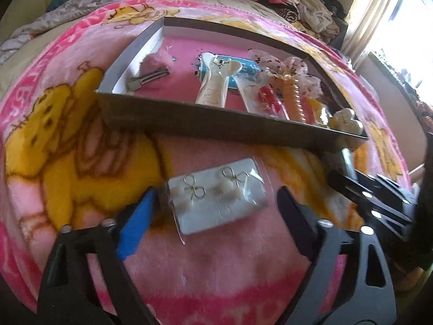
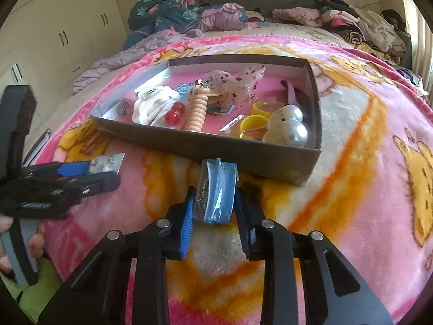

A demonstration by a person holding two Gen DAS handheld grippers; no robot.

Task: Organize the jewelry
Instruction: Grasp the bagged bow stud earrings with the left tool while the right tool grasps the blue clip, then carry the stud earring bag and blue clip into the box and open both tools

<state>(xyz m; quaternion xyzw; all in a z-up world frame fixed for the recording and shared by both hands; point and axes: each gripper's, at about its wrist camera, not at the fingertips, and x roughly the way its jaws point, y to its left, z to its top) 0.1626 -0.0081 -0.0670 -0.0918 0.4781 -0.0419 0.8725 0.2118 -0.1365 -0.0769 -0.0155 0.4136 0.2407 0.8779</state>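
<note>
A white earring card (image 1: 217, 197) in a clear sleeve, with two bow-shaped earrings, lies on the pink blanket. My left gripper (image 1: 216, 205) is open around it, one finger on each side, not touching; it also shows in the right wrist view (image 2: 89, 174) with the card (image 2: 107, 163). My right gripper (image 2: 215, 203) is shut on a blue packet (image 2: 216, 189) and holds it just in front of the grey box (image 2: 243, 157). The box (image 1: 216, 124) holds several hair clips, bows and rings.
The blanket covers a bed; piled clothes (image 2: 338, 21) lie at the far end. White cupboards (image 2: 54, 35) stand to the left and a bright window (image 1: 400, 32) to the right. The right gripper's body (image 1: 379, 200) sits close beside my left fingers.
</note>
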